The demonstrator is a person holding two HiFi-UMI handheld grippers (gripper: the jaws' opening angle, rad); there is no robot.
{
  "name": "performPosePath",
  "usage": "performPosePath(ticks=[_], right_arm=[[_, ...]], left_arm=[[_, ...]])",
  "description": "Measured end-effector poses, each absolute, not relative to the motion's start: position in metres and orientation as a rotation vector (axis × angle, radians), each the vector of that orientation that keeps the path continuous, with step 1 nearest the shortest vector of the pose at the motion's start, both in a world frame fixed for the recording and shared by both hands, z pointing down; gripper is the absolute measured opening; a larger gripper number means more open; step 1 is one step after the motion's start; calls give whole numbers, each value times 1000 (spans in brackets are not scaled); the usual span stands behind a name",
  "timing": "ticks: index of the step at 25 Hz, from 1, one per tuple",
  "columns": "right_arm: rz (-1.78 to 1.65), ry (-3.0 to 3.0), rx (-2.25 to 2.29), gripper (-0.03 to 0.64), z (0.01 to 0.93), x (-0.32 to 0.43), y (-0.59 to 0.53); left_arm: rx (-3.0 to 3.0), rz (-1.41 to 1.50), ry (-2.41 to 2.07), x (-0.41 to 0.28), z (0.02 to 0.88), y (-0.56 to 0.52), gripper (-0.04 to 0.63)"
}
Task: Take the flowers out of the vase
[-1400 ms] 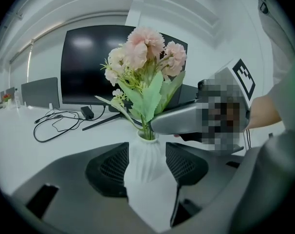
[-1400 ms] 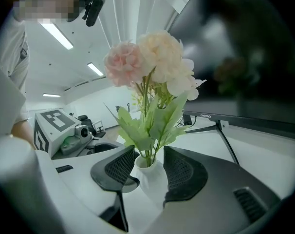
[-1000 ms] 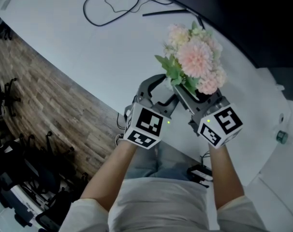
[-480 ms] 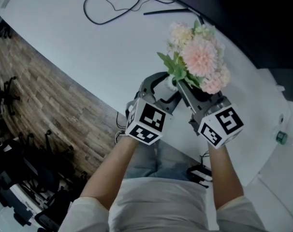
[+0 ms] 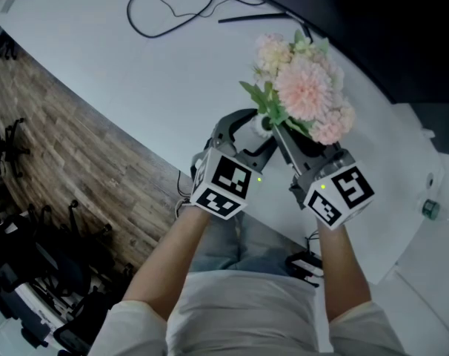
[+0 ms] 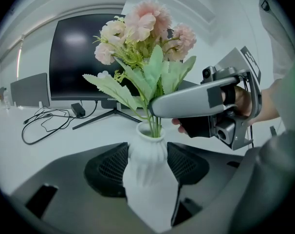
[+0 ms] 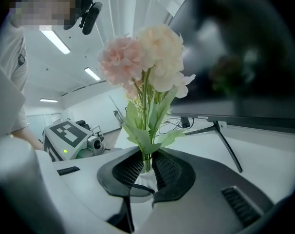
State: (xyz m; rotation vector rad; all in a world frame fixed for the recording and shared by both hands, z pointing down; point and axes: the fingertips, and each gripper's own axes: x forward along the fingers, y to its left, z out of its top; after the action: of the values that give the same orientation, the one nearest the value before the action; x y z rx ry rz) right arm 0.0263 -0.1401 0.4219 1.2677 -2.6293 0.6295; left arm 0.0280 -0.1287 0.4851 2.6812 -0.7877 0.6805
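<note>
Left gripper (image 5: 247,132) clamps the vase (image 6: 147,165) steady as the right gripper (image 7: 146,165), at its 3 o'clock, closes its jaws on the flowers (image 7: 147,57) by their stems.

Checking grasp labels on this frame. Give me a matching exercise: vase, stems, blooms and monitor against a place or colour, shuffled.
1 vase
2 stems
3 blooms
4 monitor

a pink and cream
b between the jaws of the right hand-held gripper
c black, screen dark
d clamped by the left hand-held gripper

Pairs: 1-d, 2-b, 3-a, 4-c.

The right hand-held gripper's jaws are closing, with the stems between them.
</note>
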Motion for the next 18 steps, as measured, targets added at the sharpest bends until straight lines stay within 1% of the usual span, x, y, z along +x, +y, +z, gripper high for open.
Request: performPosePath(ticks=[18], right_arm=[[703, -2687, 1389, 71, 387, 50, -133]], left_arm=[[2689, 675, -806, 29, 484, -125, 255]])
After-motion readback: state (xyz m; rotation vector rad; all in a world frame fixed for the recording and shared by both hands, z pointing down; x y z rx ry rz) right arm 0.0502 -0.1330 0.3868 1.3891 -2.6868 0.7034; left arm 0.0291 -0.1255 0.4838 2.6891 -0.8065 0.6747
